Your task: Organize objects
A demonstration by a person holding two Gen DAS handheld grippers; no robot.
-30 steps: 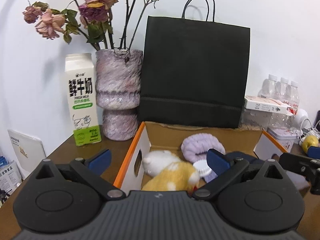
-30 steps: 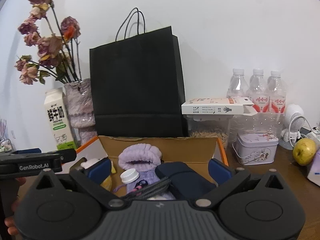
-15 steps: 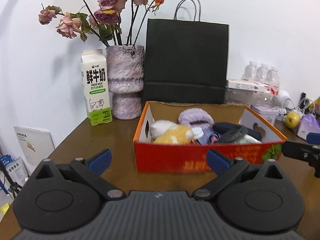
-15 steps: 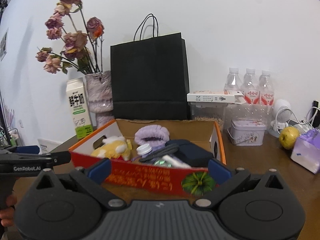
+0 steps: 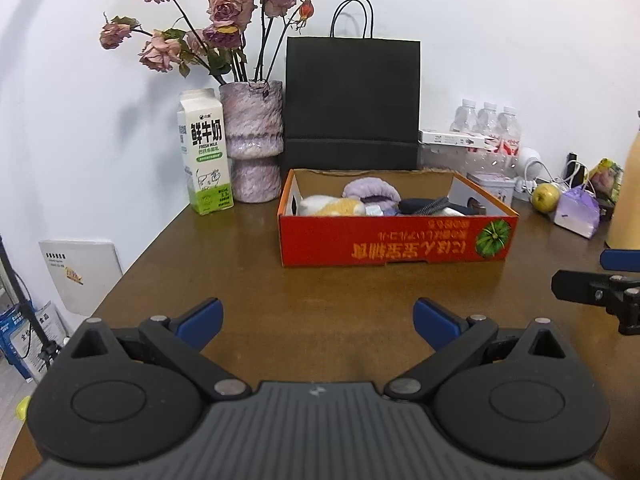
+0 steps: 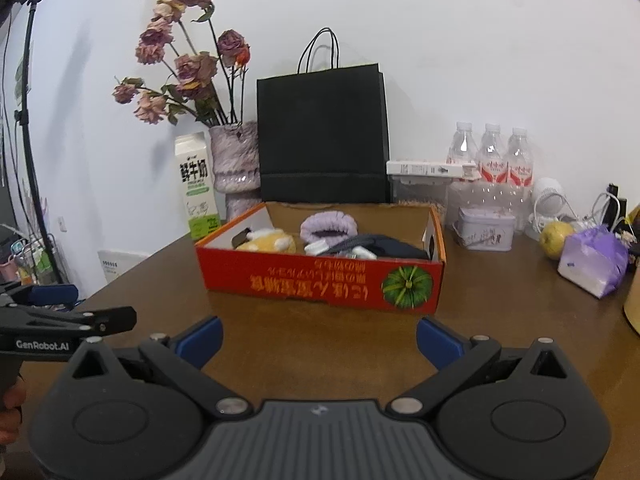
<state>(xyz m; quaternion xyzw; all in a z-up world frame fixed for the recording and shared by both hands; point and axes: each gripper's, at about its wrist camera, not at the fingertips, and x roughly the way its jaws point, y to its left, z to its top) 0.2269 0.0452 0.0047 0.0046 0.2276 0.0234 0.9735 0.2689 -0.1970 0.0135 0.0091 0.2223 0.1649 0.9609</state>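
A red cardboard box (image 5: pixel 396 240) (image 6: pixel 320 280) sits on the brown table. Inside it lie a yellow-and-white plush toy (image 5: pixel 332 207) (image 6: pixel 266 242), a lilac fuzzy band (image 5: pixel 370 191) (image 6: pixel 326 230), a dark pouch with a cord (image 5: pixel 428 205) (image 6: pixel 384 246) and a white-capped item. My left gripper (image 5: pixel 318 318) is open and empty, well in front of the box. My right gripper (image 6: pixel 318 338) is open and empty, also in front of the box. Each gripper shows at the edge of the other's view.
Behind the box stand a black paper bag (image 5: pixel 352 100), a vase of dried roses (image 5: pixel 252 140) and a milk carton (image 5: pixel 205 152). At the right are water bottles (image 6: pixel 490 160), a tin (image 6: pixel 486 228), a yellow-green fruit (image 6: pixel 556 234) and a purple packet (image 6: pixel 592 260).
Both grippers have pulled back from over the box toward the table's near side. The box now lies well ahead of them. Both stay open and empty.
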